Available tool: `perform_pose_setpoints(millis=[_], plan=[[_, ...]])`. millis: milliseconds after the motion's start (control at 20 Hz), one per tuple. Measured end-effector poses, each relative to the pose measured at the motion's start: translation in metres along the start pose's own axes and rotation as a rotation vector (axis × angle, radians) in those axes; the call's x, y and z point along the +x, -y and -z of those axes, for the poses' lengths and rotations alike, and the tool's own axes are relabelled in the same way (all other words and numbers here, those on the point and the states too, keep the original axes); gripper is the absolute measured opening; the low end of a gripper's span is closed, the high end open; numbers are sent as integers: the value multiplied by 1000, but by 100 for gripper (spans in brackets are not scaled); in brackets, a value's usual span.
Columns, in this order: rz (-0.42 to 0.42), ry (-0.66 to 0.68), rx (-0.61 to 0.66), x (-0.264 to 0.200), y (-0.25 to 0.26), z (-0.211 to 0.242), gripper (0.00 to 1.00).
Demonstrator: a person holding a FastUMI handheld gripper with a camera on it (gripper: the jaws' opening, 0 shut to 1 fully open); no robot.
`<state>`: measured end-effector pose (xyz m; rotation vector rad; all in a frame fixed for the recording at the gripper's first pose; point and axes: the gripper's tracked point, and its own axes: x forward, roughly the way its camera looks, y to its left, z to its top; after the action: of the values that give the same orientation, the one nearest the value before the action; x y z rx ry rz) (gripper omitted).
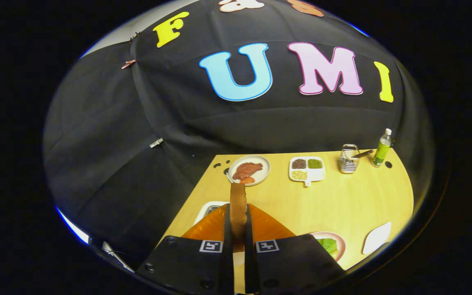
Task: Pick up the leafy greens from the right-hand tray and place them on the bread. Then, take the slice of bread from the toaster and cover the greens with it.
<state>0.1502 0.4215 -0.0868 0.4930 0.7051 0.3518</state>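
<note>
Clenched on a slice of bread (238, 205), the jaws (238, 229) hold it from both sides, so the slice stands up on its thin edge between them. Its long side points up and away, out past the tips, and its brown crust shows at the top.

Down below the jaws and just behind the slice sits an orange thing (215, 227). That looks like the toaster, so the slice seems to be lifted clear of it. A bit of a white tray (209, 207) peeks out beside it, on the left of the jaws.

Now the part that matters most. The plate with the leafy greens (328, 245) lies low and to the right of the jaws, close by, partly hidden behind the right jaw. The greens seem to rest on that pink plate (341, 242), and any bread under them is too hidden to tell. So the slice has to go right and down, and tip over from standing to lying flat, to cover the greens.

Farther out across the yellow bench (342, 200), well beyond the jaws, are a round plate of red meat (248, 170), a white dish with little piles of beans (306, 169), a wire holder (348, 159) and a green bottle (382, 149). A white plate (377, 237) lies past the greens on the right.
</note>
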Motion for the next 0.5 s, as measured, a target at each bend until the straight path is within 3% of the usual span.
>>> perform_pose_setpoints(millis=[500], plan=[[184, -76, 24, -24, 109, 66, 15]])
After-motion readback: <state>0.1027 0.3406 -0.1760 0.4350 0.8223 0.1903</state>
